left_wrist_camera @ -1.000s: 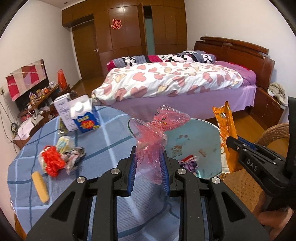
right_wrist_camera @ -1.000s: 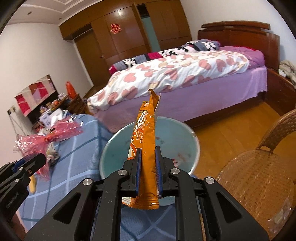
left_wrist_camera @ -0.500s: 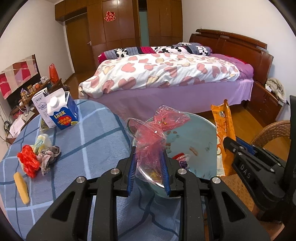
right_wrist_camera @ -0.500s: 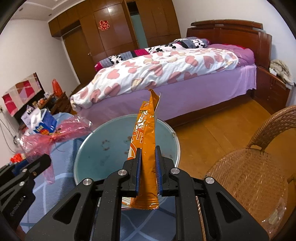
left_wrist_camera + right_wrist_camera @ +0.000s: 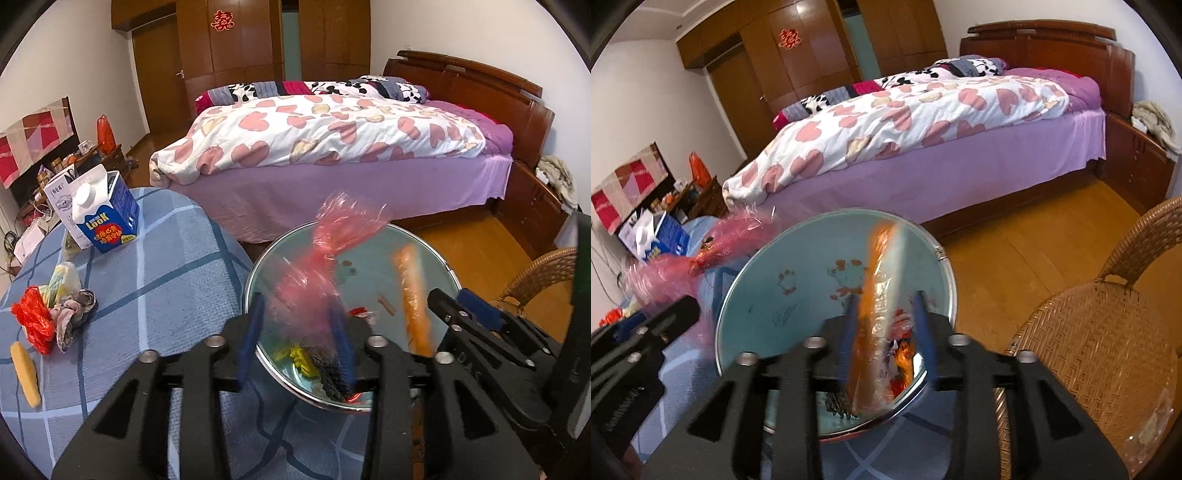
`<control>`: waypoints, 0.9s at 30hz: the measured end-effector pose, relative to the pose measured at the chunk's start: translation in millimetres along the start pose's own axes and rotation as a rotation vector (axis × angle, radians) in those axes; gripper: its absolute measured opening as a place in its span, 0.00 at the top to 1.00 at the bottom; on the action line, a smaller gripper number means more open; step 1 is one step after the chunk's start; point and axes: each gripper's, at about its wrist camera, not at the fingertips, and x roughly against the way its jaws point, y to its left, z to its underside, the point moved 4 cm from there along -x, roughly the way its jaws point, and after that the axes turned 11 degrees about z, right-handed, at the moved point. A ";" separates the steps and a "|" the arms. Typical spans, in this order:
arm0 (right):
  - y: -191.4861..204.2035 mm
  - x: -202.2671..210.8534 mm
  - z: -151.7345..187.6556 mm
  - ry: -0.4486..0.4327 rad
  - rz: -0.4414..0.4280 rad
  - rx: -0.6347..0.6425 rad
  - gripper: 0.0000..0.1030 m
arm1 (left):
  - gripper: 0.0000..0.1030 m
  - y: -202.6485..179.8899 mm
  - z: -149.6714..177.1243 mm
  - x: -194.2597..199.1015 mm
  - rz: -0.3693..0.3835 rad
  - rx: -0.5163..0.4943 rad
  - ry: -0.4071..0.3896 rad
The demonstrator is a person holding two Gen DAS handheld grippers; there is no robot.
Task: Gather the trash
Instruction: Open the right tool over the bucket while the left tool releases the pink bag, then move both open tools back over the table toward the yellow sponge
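Note:
A round light-blue bin (image 5: pixel 255 273) with a metal rim stands against the table's edge, some trash at its bottom. My left gripper (image 5: pixel 295 310) hangs over the bin, its jaws opening. A pink plastic bag (image 5: pixel 328 243), blurred, is loose between them. My right gripper (image 5: pixel 885 299) is over the same bin (image 5: pixel 945 266), its jaws also opening. A blurred orange snack wrapper (image 5: pixel 877 291) drops between them without being pinched. The orange wrapper (image 5: pixel 412 295) and right gripper (image 5: pixel 452 301) show at the right of the left wrist view.
On the blue plaid tablecloth (image 5: pixel 166 280) lie a blue milk carton (image 5: pixel 107 225), a red bag with crumpled scraps (image 5: pixel 33 325) and a yellow stick-shaped item (image 5: pixel 24 373). A wicker chair (image 5: pixel 1100 332) stands right of the bin. A bed (image 5: pixel 332 140) is beyond.
Both grippers came forward and down over the bin. Their jaws went from shut on the pink bag and orange wrapper to spread, and both items now blur downward.

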 end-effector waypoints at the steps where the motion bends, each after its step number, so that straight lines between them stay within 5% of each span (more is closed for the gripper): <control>1: -0.5 0.2 -0.7 -0.003 0.001 -0.005 0.65 | 0.53 0.6 0.0 -0.5 -0.003 0.004 0.001; 7: -9.8 11.4 -4.7 -0.033 0.006 -0.062 0.64 | 0.32 3.9 -1.0 8.9 -0.018 0.012 -0.019; 12: -12.4 26.5 -6.7 -0.077 0.008 -0.089 0.46 | 0.21 9.7 -1.0 24.5 -0.058 0.006 -0.050; 18: 4.1 47.8 -4.4 -0.147 0.022 -0.032 0.29 | 0.13 27.1 5.7 45.3 -0.095 0.030 -0.072; 27: 38.8 62.0 11.1 -0.125 -0.022 0.058 0.28 | 0.12 76.6 37.0 75.5 -0.174 0.107 -0.065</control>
